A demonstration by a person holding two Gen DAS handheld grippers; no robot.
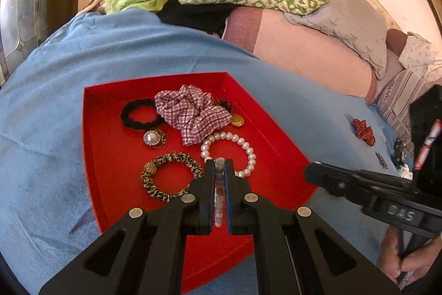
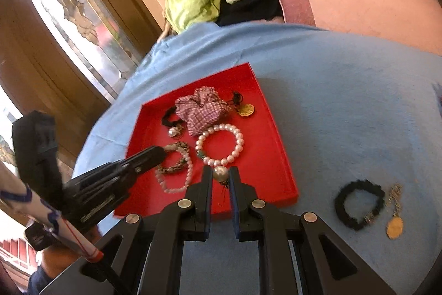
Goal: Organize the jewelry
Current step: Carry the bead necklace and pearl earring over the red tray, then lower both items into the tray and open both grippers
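Bead strand (image 1: 219,192) lengthwise in left tongs (image 1: 219,170)

Left hand-held gripper (image 1: 220,165): matte black linkage arms, four round silver pivot screws, blue pad lining inner fingers. Right hand-held gripper (image 2: 221,173): same build; white "DAS" lettering on its side, seen at 4 o'clock in left view.

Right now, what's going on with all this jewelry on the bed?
A person is sorting jewelry into a red tray on a blue cloth, with a gripper in each hand. The left gripper is shut on a pale bead bracelet over the tray. The right gripper is shut on a large pearl piece at the tray's near edge. A pearl bracelet and a checked scrunchie already lie inside. A black hair tie and a gold pendant still wait on the cloth.
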